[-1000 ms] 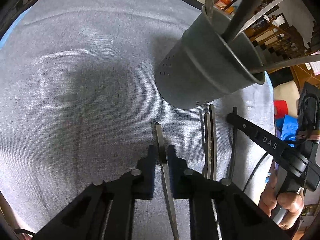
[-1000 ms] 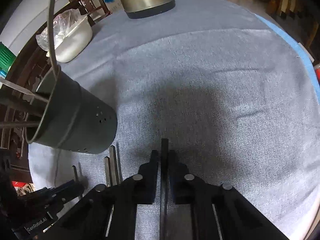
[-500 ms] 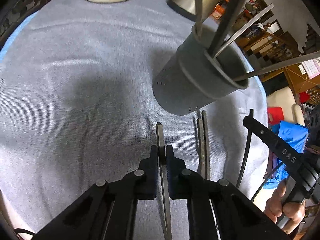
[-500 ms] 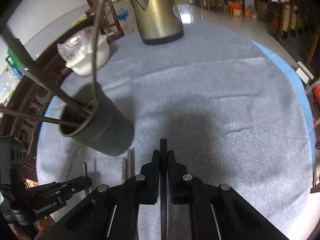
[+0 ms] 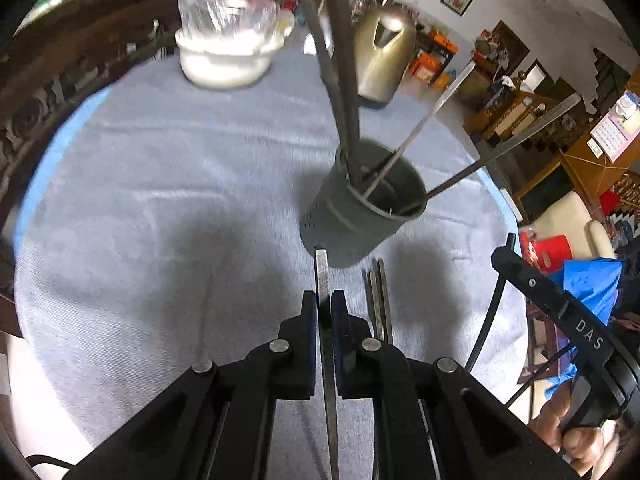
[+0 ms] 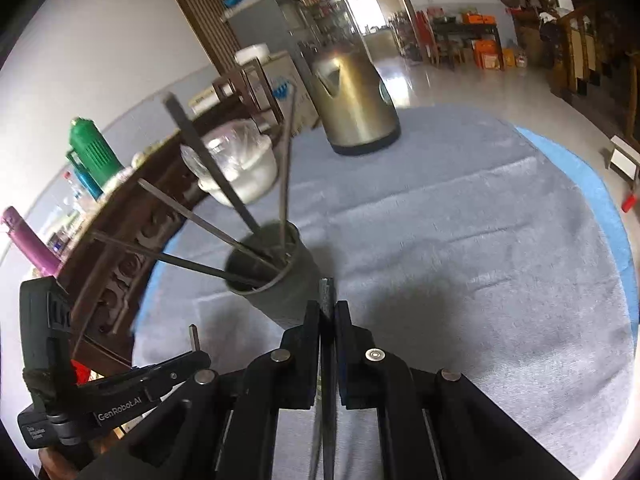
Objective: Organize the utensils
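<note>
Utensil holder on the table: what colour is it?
Dark grey utensil holder, with small holes near its base; clearest in the left wrist view.

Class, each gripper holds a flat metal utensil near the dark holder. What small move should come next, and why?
Probably carry the left gripper forward over the holder. Its jaws are shut on a utensil whose tip sits short of the rim; the right gripper also grips one.

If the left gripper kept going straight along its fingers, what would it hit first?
Probably the lower wall of the dark utensil holder: the flat utensil clamped in the left gripper points at it, though depth is unclear.
</note>
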Available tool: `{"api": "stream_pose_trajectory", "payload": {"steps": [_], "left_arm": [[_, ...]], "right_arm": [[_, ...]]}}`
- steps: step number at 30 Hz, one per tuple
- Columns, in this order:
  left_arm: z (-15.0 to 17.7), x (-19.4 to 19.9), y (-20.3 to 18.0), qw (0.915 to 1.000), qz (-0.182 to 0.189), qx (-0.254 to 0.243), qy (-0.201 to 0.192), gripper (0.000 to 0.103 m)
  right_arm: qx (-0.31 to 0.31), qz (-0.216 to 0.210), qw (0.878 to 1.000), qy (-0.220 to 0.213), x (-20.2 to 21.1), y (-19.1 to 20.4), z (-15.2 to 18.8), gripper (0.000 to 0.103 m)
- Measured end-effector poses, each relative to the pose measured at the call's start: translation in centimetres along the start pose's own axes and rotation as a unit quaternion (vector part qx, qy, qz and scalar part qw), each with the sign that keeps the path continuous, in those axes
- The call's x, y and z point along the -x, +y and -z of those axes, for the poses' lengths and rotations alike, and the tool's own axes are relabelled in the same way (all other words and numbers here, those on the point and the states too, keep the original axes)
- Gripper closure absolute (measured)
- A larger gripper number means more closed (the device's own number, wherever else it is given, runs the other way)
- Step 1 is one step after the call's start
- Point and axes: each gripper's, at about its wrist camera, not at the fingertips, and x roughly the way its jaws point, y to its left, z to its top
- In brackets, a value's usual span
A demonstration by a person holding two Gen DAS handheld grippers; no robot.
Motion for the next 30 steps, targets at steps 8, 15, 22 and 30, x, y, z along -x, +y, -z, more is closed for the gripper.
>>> {"api": "stream_pose_trajectory", "payload": {"steps": [8,15,22,30], "left_arm": [[0.0,2.6,-0.5,0.9985,-0.026,-0.013,-0.046,0.096],[0.2,3.2,-1.0,0.9968,-0.038,-0.026,-0.065,0.096],[0.3,3.6,-1.1,0.9961,-0.045,-0.028,-0.07,0.096],[0.5,4.4,-1.2,0.9952,-0.049,-0.028,-0.08,0.096]], "right_arm": [[-0.018,-0.014,1.0,-0.017,0.3,-0.6,0.5,0.095],[-0.025,-0.023,0.999,-0.029,1.2,-0.6,0.7,0.095],[-0.027,-0.034,0.998,-0.04,2.1,-0.5,0.7,0.095],[-0.031,-0.048,0.997,-0.053,3.2,-0.5,0.8,0.095]]}}
